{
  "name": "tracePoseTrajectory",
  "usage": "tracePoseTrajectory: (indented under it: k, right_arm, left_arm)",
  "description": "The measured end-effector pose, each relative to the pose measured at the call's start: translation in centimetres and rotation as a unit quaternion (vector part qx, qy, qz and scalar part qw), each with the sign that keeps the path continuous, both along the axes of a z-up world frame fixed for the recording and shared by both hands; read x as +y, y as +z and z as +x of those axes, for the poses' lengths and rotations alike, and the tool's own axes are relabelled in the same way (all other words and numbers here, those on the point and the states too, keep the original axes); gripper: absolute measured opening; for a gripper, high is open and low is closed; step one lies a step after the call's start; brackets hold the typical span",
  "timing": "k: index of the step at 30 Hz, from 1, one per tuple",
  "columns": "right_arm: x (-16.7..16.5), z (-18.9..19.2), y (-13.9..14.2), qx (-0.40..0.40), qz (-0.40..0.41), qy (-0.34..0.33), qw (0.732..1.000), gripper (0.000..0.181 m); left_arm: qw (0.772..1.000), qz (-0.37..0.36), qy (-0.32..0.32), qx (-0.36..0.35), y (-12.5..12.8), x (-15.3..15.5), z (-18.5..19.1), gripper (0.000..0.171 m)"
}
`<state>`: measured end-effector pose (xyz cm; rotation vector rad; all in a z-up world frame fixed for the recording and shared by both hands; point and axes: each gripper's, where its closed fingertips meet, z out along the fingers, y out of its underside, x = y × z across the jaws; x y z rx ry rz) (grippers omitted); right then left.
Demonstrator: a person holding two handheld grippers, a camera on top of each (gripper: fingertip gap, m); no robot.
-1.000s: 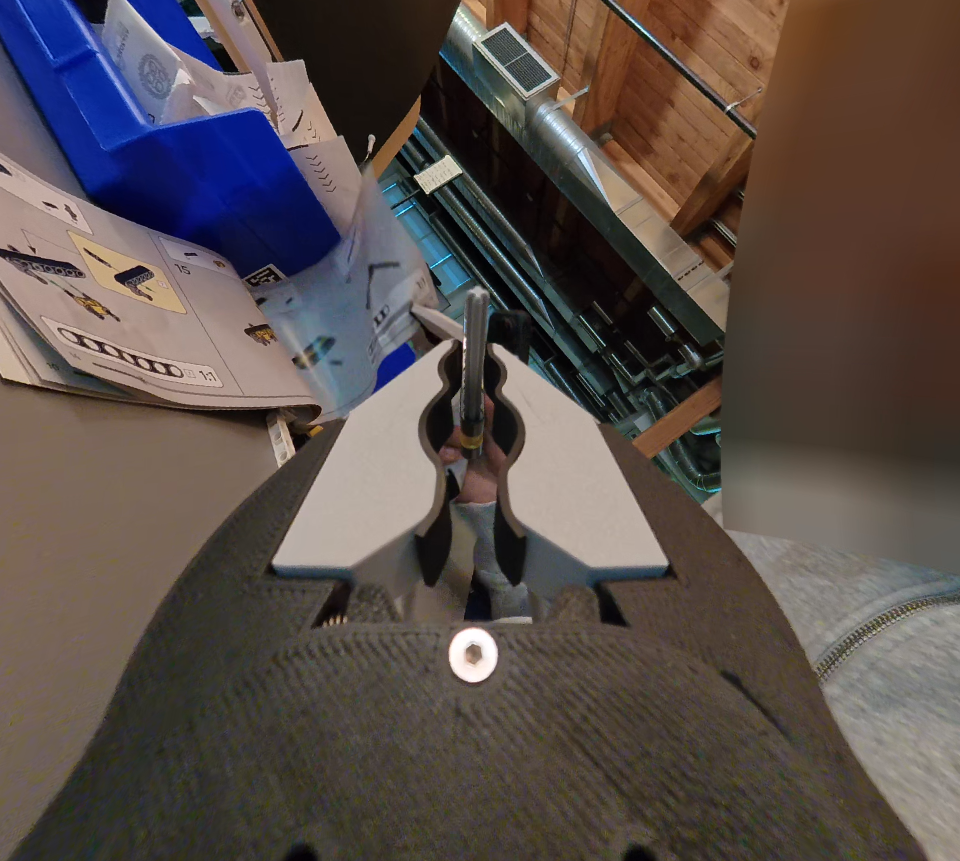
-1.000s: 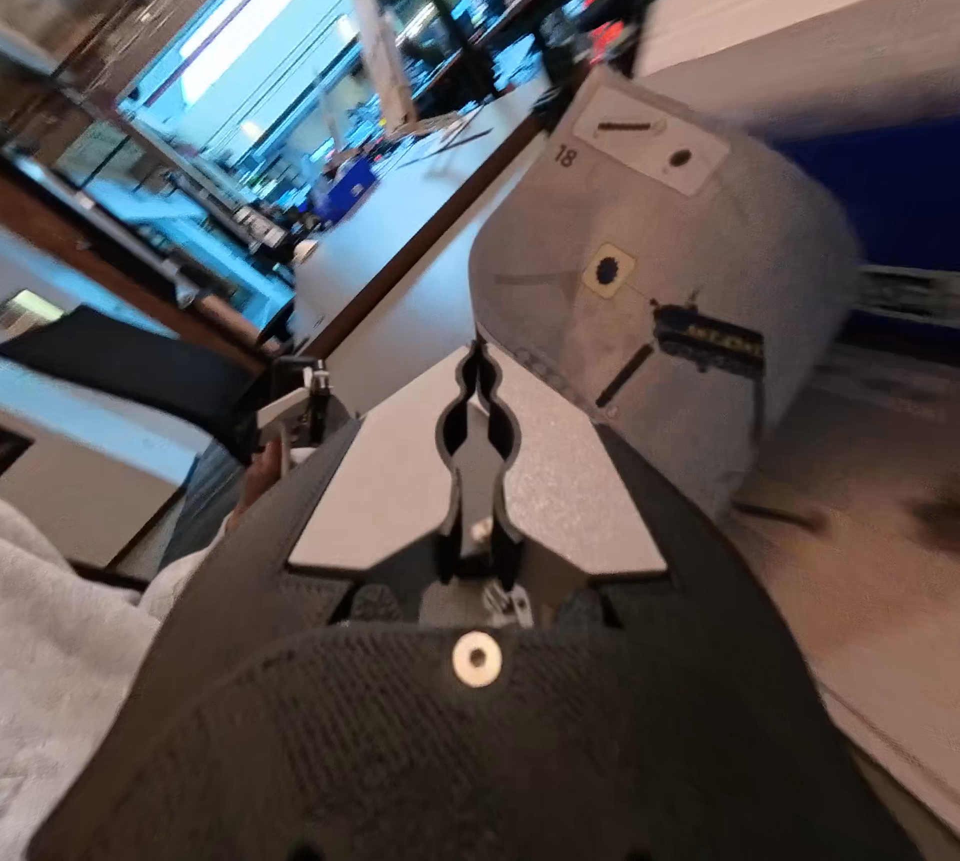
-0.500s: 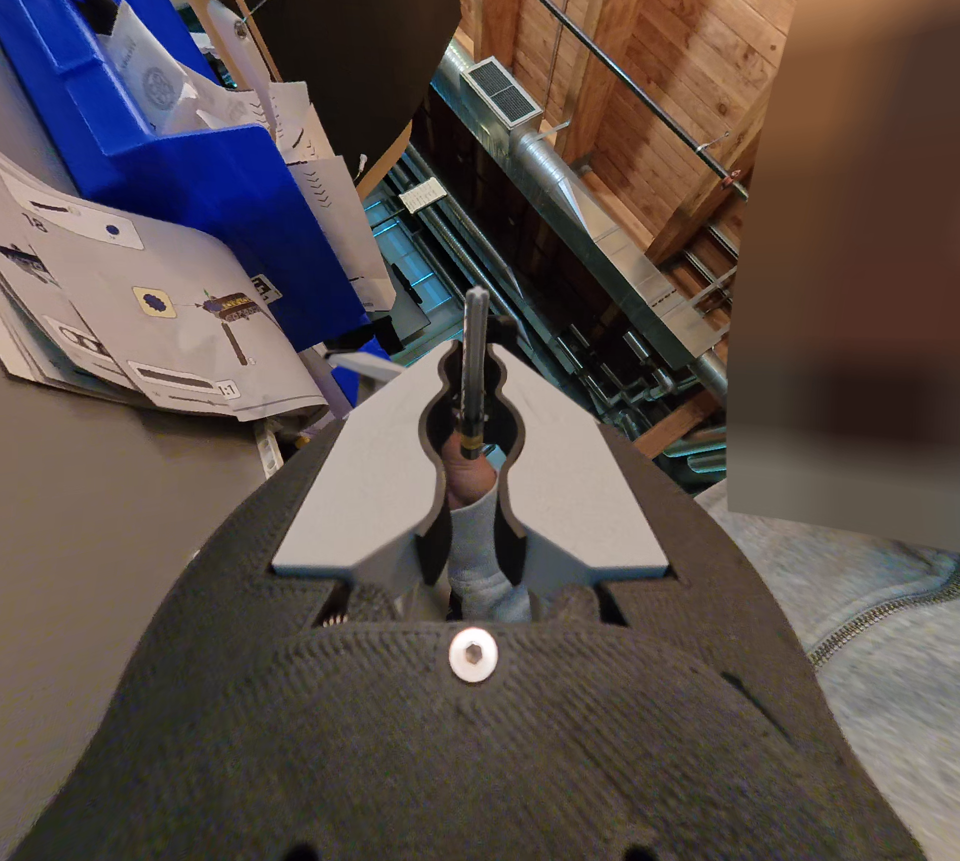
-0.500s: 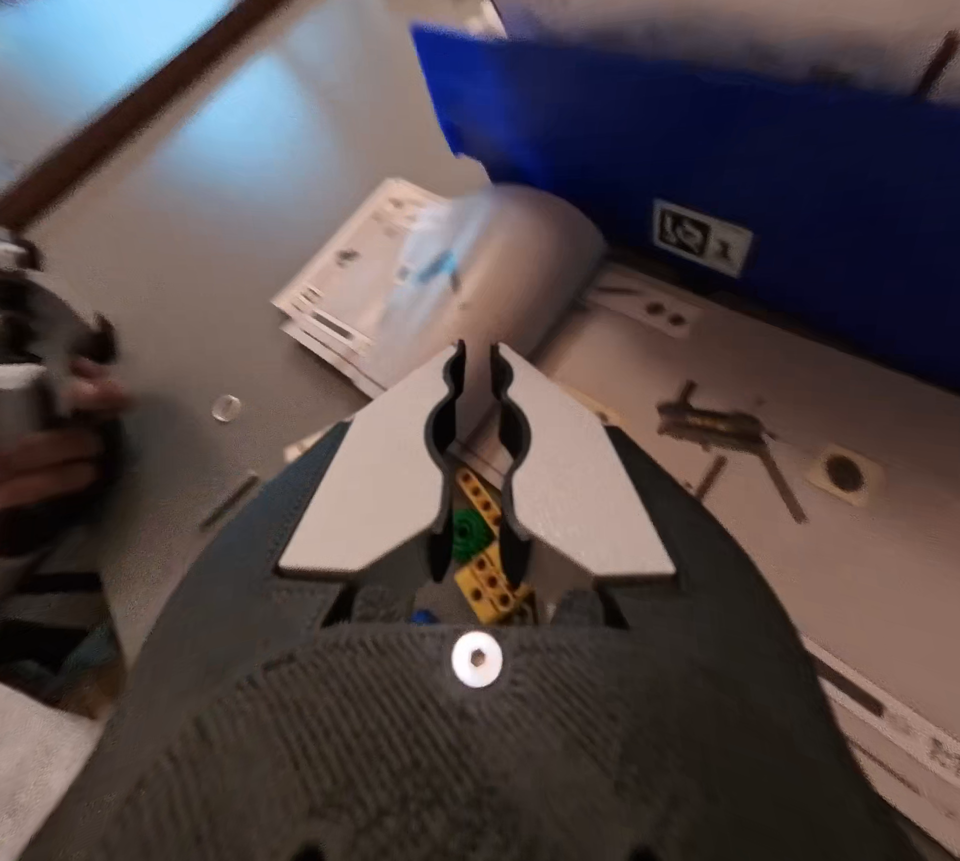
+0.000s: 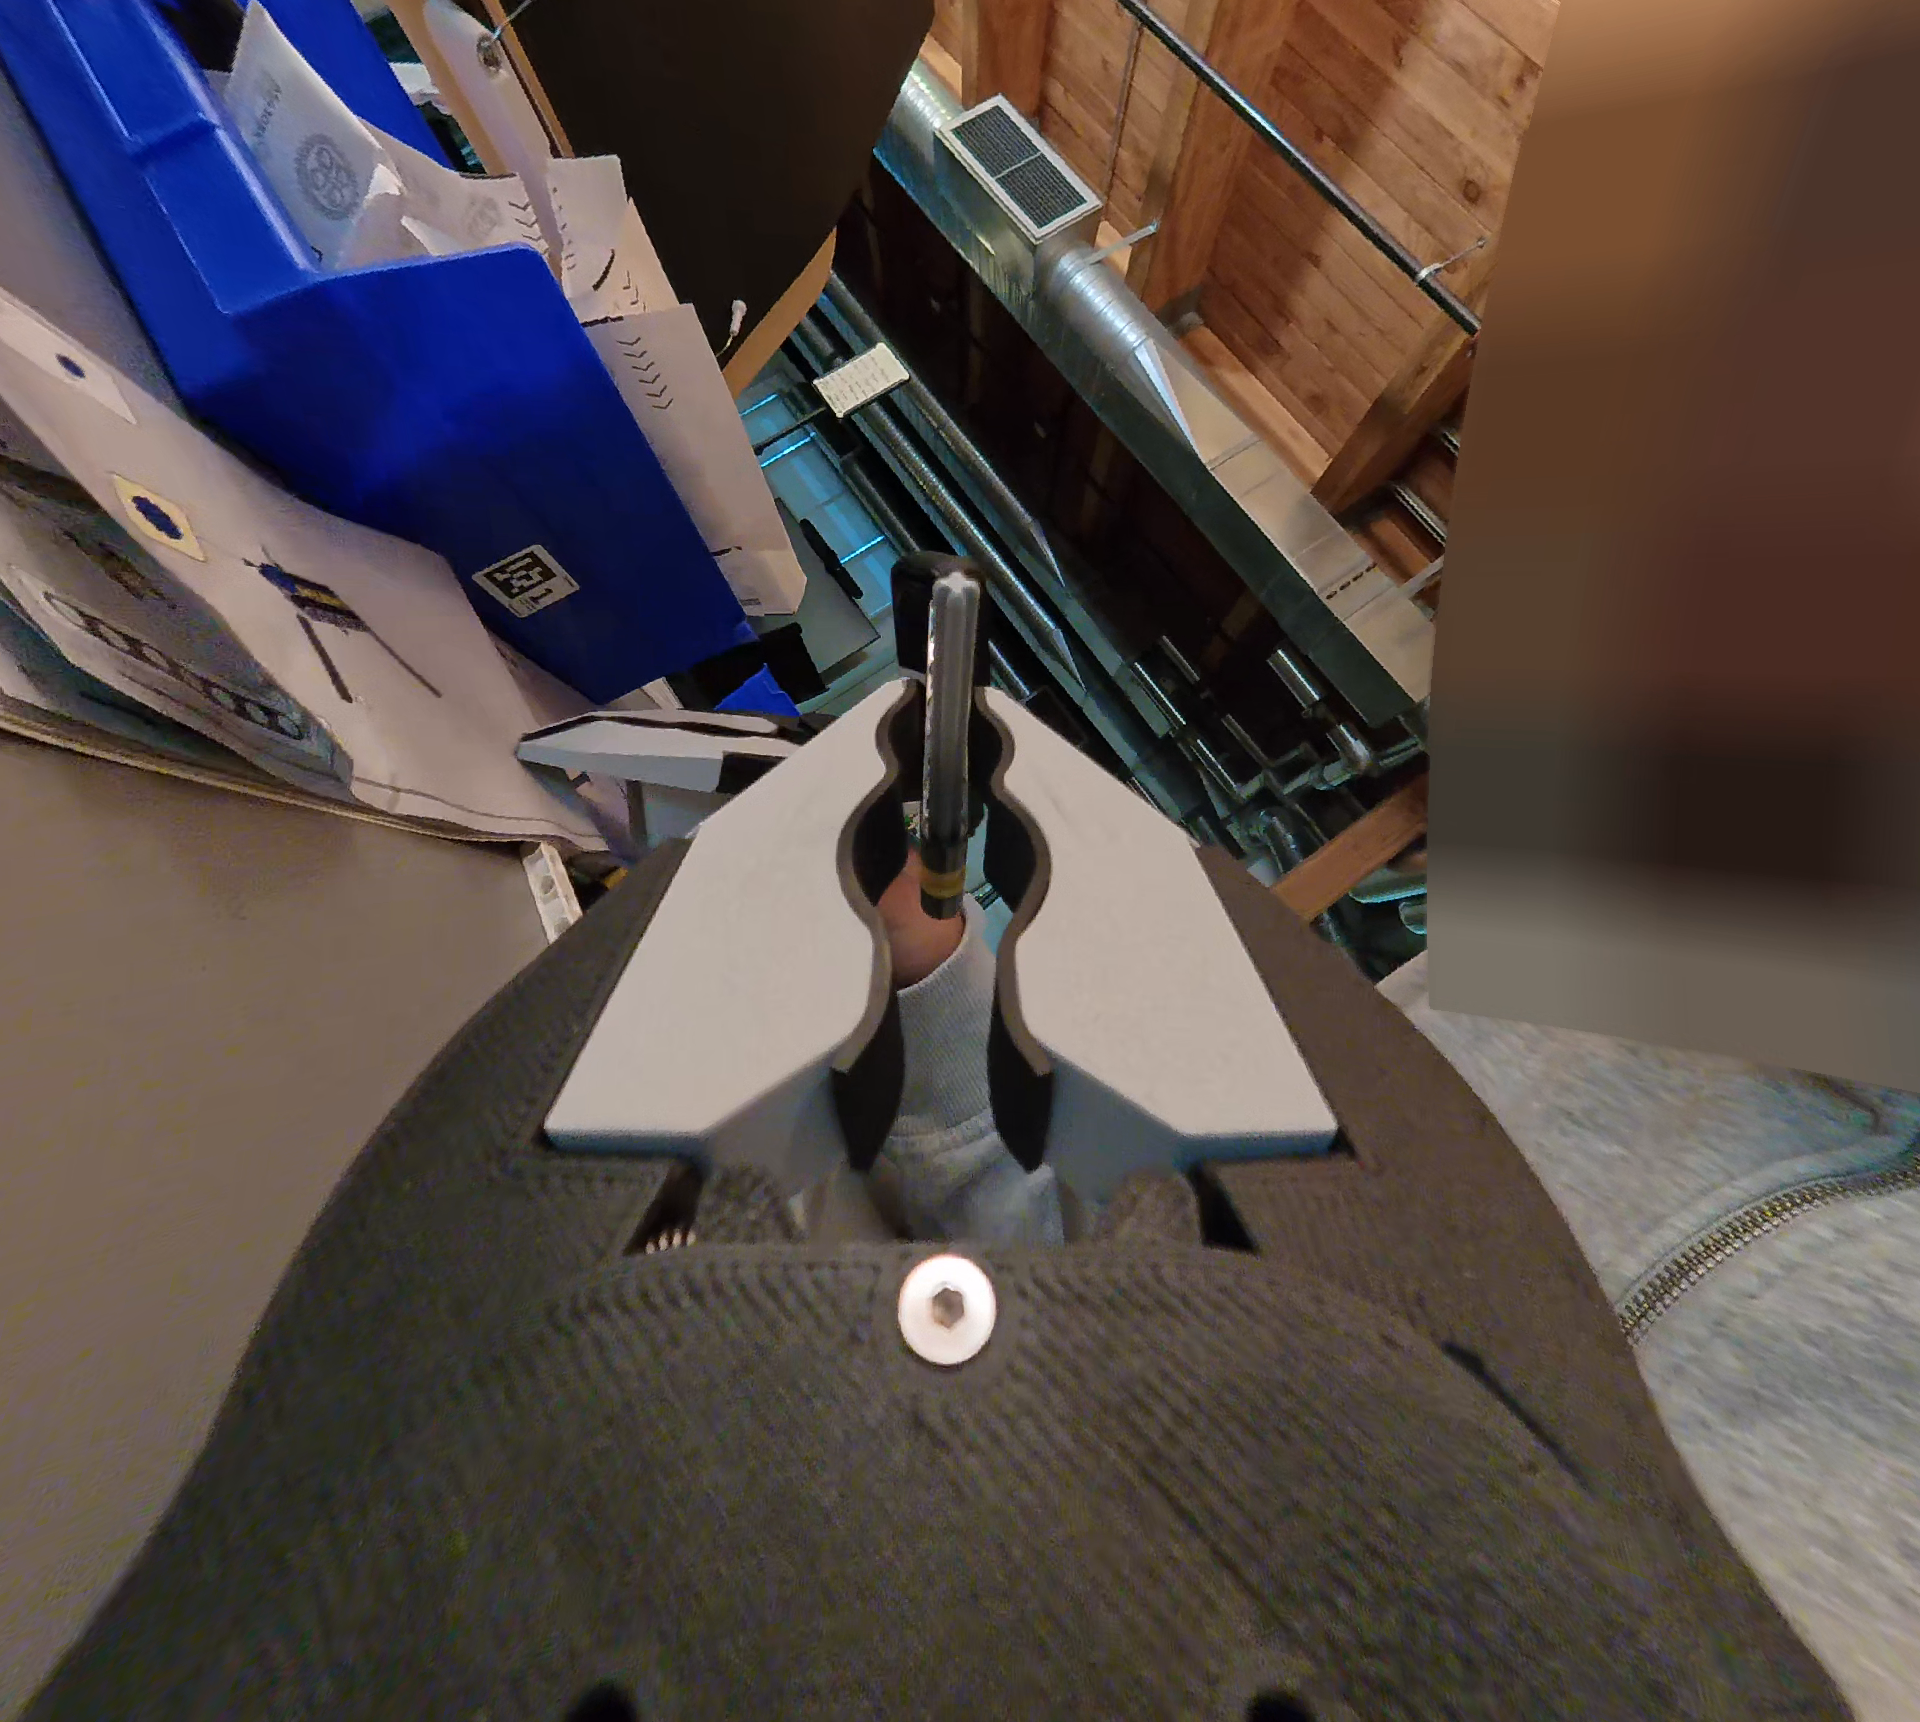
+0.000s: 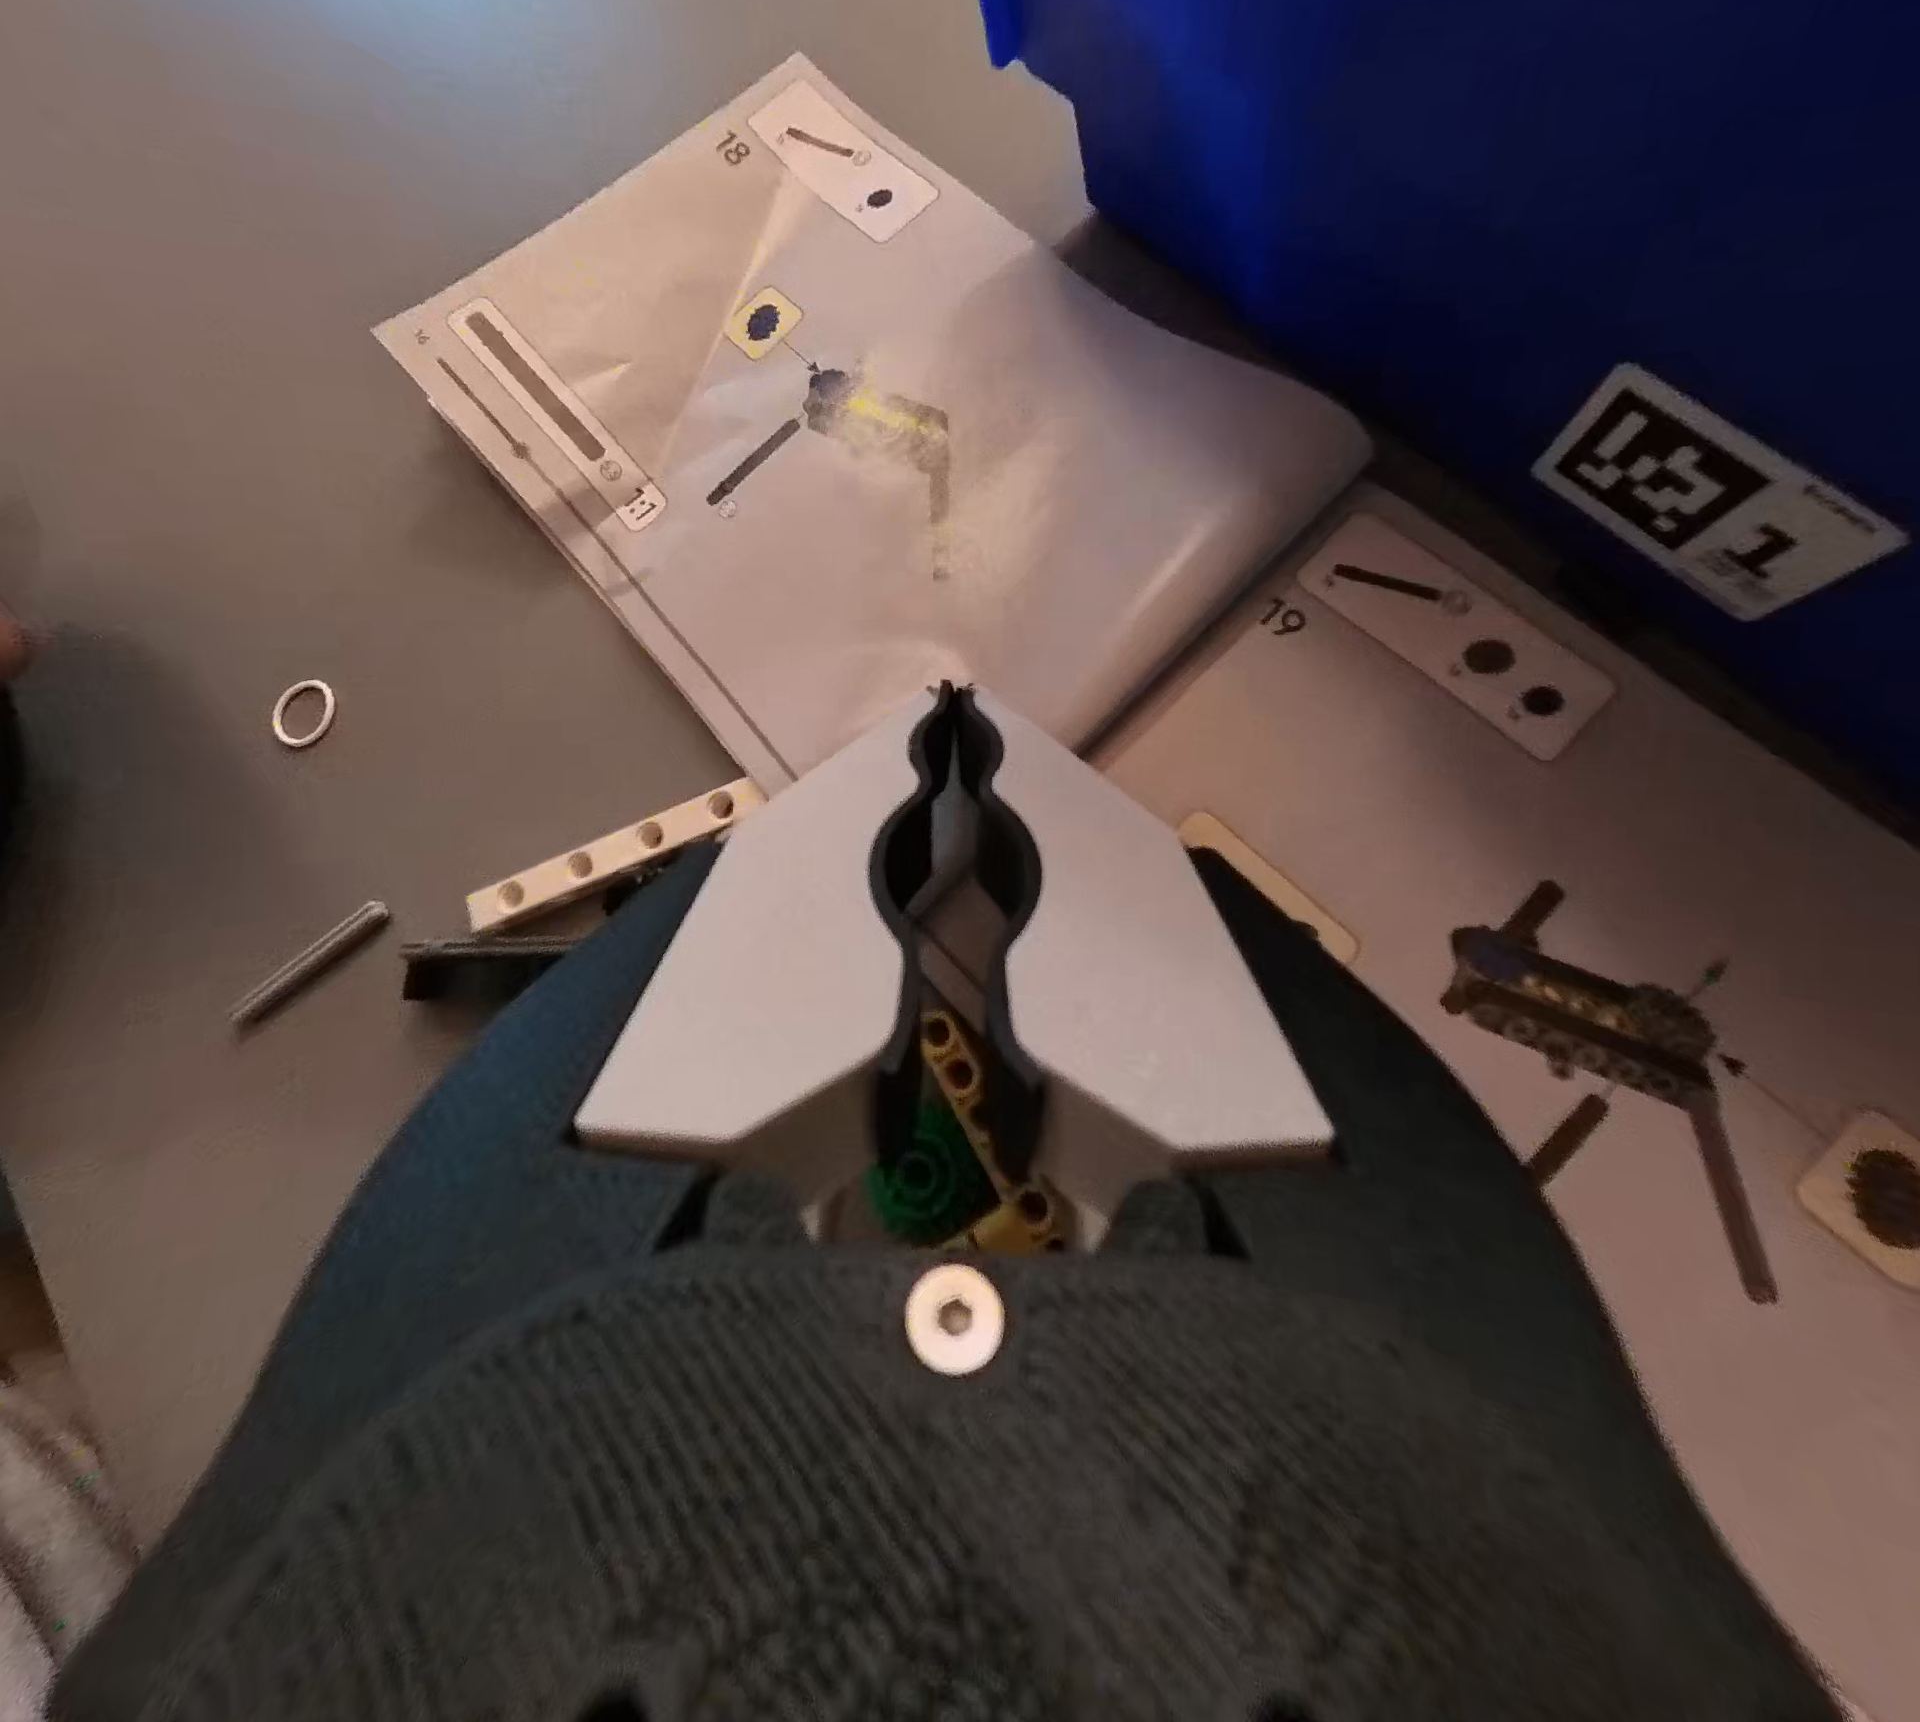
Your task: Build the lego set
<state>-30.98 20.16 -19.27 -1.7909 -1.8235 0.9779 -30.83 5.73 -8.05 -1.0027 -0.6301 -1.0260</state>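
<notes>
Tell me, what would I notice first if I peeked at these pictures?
Probably the big bright blue plastic bin at the back of the grey table, with the open paper instruction booklet lying in front of it. Then the left gripper, tilted up toward the wooden ceiling, pinching a thin grey rod with a black end.

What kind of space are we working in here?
Likely a workshop or lab in an industrial loft: bare ducts under a timber ceiling, and a grey table with a blue bin and an open manual.
</notes>
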Motion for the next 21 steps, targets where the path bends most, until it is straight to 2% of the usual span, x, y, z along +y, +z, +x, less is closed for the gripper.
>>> tracePoseTrajectory:
  k: [1, 5, 10, 14, 21]
  right_arm:
    - [0.0, 0.0, 0.0, 0.001, 0.0, 0.0, 1.0, 0.0]
    - [-0.3, 0.1, 1.1, 0.019, -0.006, 0.003, 1.0, 0.004]
    - [0.8, 1.4, 5.4, 0.098, 0.013, -0.011, 0.995, 0.009]
    - [2.2, 4.5, 7.6, 0.128, 0.034, -0.036, 0.991, 0.011]
    - [4.5, 12.3, 8.4, 0.13, 0.053, -0.092, 0.986, 0.015]
  left_arm:
    - [1.0, 0.0, 0.0, 0.0, 0.0, 0.0, 0.0, 0.005]
    - [1.0, -0.005, 0.0, 0.008, 0.0, 0.1, 0.2, 0.006]
    - [1.0, -0.016, 0.0, 0.024, 0.0, 0.4, 0.7, 0.005]
    - [0.999, -0.028, -0.002, 0.047, 0.0, 0.8, 1.3, 0.005]
    - [0.994, -0.053, -0.013, 0.089, -0.2, 1.7, 2.9, 0.006]
